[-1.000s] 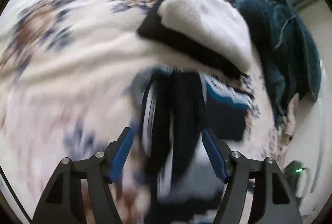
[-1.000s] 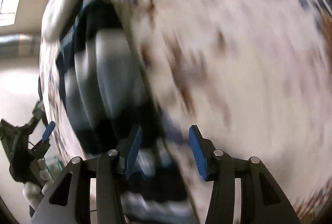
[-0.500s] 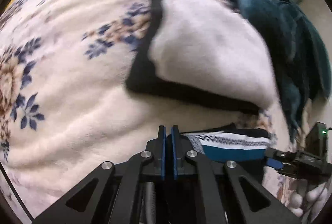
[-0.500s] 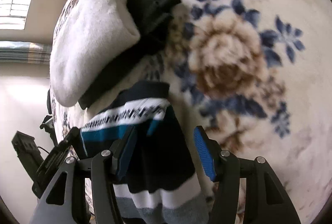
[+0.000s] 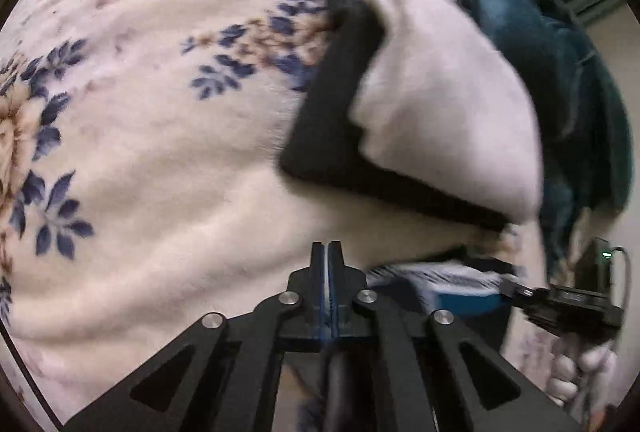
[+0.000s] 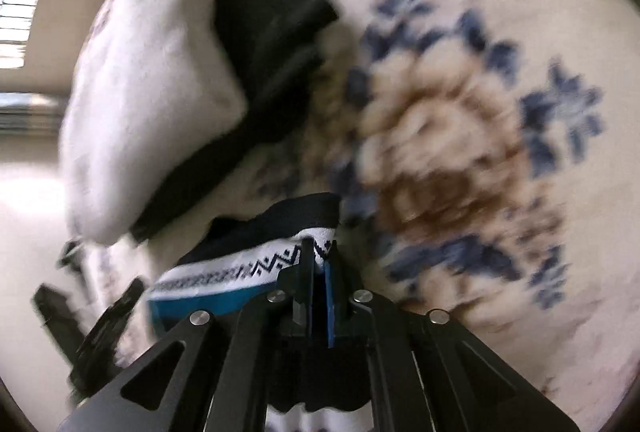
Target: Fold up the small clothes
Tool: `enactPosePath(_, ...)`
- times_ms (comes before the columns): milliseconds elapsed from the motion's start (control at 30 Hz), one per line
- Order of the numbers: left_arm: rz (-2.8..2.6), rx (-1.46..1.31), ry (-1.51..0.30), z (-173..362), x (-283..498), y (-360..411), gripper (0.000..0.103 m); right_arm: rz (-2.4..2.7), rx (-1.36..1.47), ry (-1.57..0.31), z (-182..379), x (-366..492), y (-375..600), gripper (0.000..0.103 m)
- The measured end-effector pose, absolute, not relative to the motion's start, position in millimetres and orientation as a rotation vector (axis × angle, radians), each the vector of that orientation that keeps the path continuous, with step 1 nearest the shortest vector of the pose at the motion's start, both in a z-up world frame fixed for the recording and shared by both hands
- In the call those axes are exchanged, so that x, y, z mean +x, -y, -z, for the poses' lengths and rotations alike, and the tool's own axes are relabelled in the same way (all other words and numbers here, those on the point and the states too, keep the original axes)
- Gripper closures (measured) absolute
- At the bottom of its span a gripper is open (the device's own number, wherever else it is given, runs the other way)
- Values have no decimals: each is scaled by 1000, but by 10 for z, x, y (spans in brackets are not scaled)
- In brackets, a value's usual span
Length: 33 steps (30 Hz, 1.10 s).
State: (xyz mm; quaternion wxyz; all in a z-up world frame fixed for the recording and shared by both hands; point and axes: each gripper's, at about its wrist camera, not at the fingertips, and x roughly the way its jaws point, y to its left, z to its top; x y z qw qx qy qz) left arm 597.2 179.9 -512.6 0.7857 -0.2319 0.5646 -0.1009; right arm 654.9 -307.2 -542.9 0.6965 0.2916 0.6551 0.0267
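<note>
A small striped garment (image 6: 240,268), black, white and teal with a zigzag band, lies on the floral blanket (image 6: 460,136). My right gripper (image 6: 319,256) is shut on its right edge. In the left wrist view the same garment (image 5: 452,282) shows low at right, stretched toward the right gripper (image 5: 516,290). My left gripper (image 5: 328,252) has its jaws pressed together; dark cloth shows beneath it, and whether it pinches the garment is hidden.
A folded white cloth (image 5: 448,104) lies on a folded black one (image 5: 340,120) just beyond the garment; both also show in the right wrist view (image 6: 152,92). A teal garment heap (image 5: 560,72) sits at the far right. A window (image 6: 20,16) is at left.
Both grippers have closed: the left half a second ago, the right just now on the striped garment's edge. The garment now stretches between them, nearer the folded stack.
</note>
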Motion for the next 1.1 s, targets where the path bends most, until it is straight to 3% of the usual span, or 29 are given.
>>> enactPosePath(33, 254, -513, -1211, 5052, 5923, -1778, 74, -79, 658, -1467, 5404, 6526, 3083, 88)
enactPosePath(67, 289, -526, -1207, 4987, 5876, -1716, 57, -93, 661, -1459, 5357, 6466, 3117, 69)
enactPosePath(100, 308, -526, -1219, 4970, 5850, -1634, 23, -108, 669, -1439, 5283, 6406, 3145, 57)
enactPosePath(133, 323, -519, -1237, 4992, 5843, -1559, 22, -112, 679, -1425, 5241, 6353, 3149, 45)
enactPosePath(200, 315, -423, -1318, 5160, 5849, -1324, 24, -107, 699, -1415, 5170, 6206, 3301, 44)
enactPosePath(267, 275, -336, -1295, 5212, 5824, -1220, 77, -98, 728, -1425, 5183, 6101, 3373, 44)
enactPosePath(300, 265, -300, -1291, 5215, 5805, -1174, 97, -93, 734, -1432, 5198, 6058, 3414, 44)
enactPosePath(433, 235, -267, -1153, 4949, 5684, -1308, 97, -83, 791, -1492, 5346, 5925, 3491, 44)
enactPosePath(600, 199, -298, -1197, 5094, 5744, -1485, 97, -134, 873, -1497, 5459, 5816, 3511, 44)
enactPosePath(633, 197, -299, -1206, 5121, 5762, -1507, 97, -150, 875, -1494, 5485, 5811, 3461, 56)
enactPosePath(667, 194, -304, -1210, 5188, 5795, -1435, 97, -150, 835, -1505, 5501, 5823, 3399, 96)
enactPosePath(800, 202, -305, -1229, 5243, 5853, -1316, 97, -45, 671, -1513, 5507, 5885, 3280, 101)
enactPosePath(900, 224, -324, -1248, 5150, 5844, -1280, 93, -29, 622, -1522, 5452, 5919, 3235, 100)
enactPosePath(967, 272, -375, -1253, 5010, 5764, -1334, 80, -71, 617, -1515, 5327, 5892, 3221, 97)
enactPosePath(1000, 289, -381, -1248, 4917, 5699, -1378, 65, -115, 611, -1521, 5264, 5860, 3211, 95)
enactPosePath(1033, 314, -388, -1225, 4806, 5591, -1396, 50, -147, 600, -1526, 5188, 5792, 3214, 80)
enactPosePath(1067, 325, -396, -1211, 4749, 5514, -1413, 46, -167, 589, -1524, 5074, 5682, 3242, 58)
enactPosePath(1100, 331, -403, -1201, 4693, 5385, -1434, 45, -175, 582, -1519, 5020, 5560, 3253, 52)
